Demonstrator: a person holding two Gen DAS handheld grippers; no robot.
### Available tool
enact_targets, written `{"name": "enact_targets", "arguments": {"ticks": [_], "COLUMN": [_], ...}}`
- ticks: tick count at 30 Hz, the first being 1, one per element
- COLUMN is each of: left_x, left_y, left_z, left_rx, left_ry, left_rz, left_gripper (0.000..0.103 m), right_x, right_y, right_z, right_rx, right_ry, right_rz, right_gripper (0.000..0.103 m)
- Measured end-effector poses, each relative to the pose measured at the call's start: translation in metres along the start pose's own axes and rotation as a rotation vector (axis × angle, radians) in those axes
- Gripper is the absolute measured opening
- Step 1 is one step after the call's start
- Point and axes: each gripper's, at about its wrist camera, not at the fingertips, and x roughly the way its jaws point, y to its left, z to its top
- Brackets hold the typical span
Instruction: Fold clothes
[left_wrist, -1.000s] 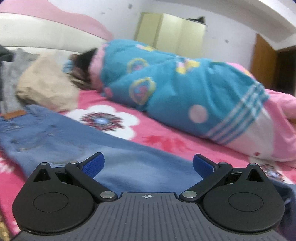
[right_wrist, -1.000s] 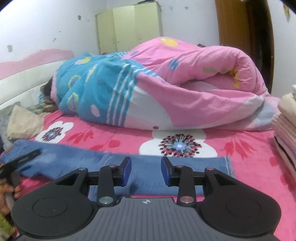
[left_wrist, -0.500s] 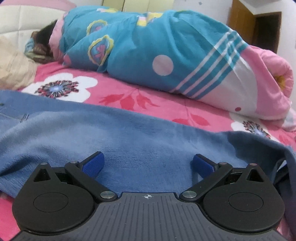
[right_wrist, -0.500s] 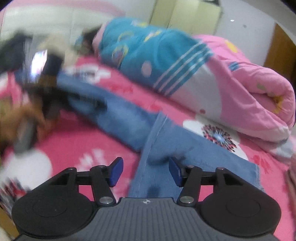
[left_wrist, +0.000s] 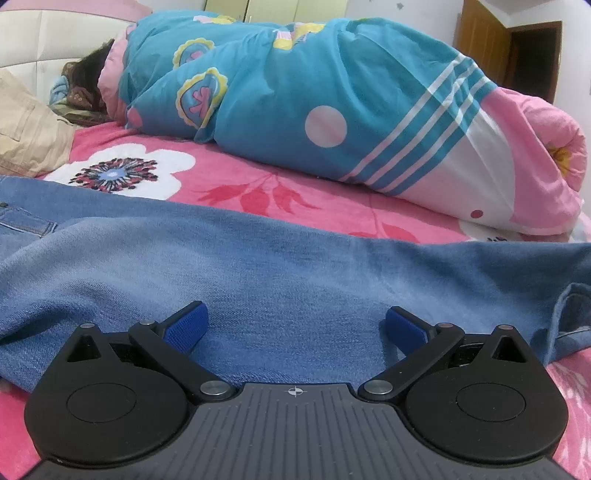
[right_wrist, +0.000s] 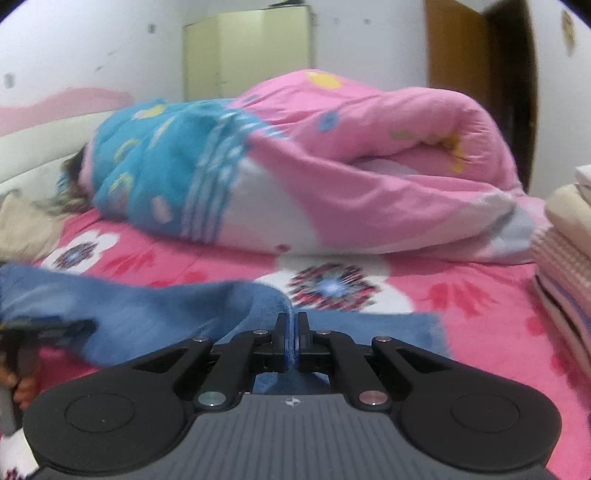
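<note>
Two grippers at work over one pair of jeans (left_wrist: 288, 266) on the bed. Left gripper (left_wrist: 294, 325) spread wide, blue ribbed pads well apart, nothing between them, poised just above the middle of the denim. Right gripper (right_wrist: 291, 334) pinched tight on a fold of the jeans (right_wrist: 147, 314), cloth rising in a soft ridge from the nip. Right-wrist view blurred.

Progress, judged: fold in hand, not finished. Garment stretched long across the sheet, one leg end turned up at the right in the left-wrist view, hem flat on the sheet just beyond the right claw. No compact stack of denim yet; halving and squaring apparently left.

Materials: mid-blue washed denim, soft nap, limp, shallow rumples, stitched pocket seam at far left. Beneath, pink plush bedsheet (left_wrist: 229, 184) with white-and-dark flower prints. Beige garment (left_wrist: 26, 136) bunched at left. Folded pale stack of cloth (right_wrist: 569, 236) at right edge. Farther back, puffy rolled quilt (left_wrist: 332, 110), teal and pink, striped, over a person lying there. Beyond, pale wardrobe (right_wrist: 247, 51), brown door (left_wrist: 517, 55).
</note>
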Motion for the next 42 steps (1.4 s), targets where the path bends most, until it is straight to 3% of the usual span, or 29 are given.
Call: {"name": "enact_targets", "arguments": {"ticks": [4, 10, 23, 34, 35, 38, 40, 42], "left_x": [0.0, 0.001, 0.002, 0.001, 0.0, 0.0, 0.0, 0.001], "left_y": [0.0, 0.0, -0.001, 0.0, 0.0, 0.001, 0.0, 0.0], "left_z": [0.0, -0.001, -0.001, -0.001, -0.001, -0.001, -0.001, -0.001], "left_rx": [0.003, 0.006, 0.01, 0.0, 0.0, -0.001, -0.001, -0.001], "left_ry": [0.001, 0.004, 0.004, -0.002, -0.002, -0.002, -0.001, 0.0], "left_rz": [0.002, 0.004, 0.007, 0.009, 0.008, 0.008, 0.008, 0.009], "left_gripper": [0.103, 0.103, 0.103, 0.103, 0.103, 0.103, 0.103, 0.103], "right_x": [0.021, 0.077, 0.172, 0.173, 0.175, 0.18, 0.184, 0.17], "right_y": [-0.041, -0.059, -0.062, -0.073, -0.077, -0.09, -0.099, -0.119], "right_z": [0.028, 0.046, 0.016, 0.028, 0.027, 0.025, 0.023, 0.024], "right_rx": [0.052, -0.027, -0.171, -0.133, -0.121, -0.084, -0.06, 0.041], "right_ry": [0.037, 0.136, 0.308, 0.267, 0.265, 0.258, 0.254, 0.226], "right_rz": [-0.007, -0.019, -0.066, -0.099, -0.112, -0.152, -0.178, -0.193], "right_gripper": [0.001, 0.001, 0.001, 0.001, 0.003, 0.023, 0.026, 0.027]}}
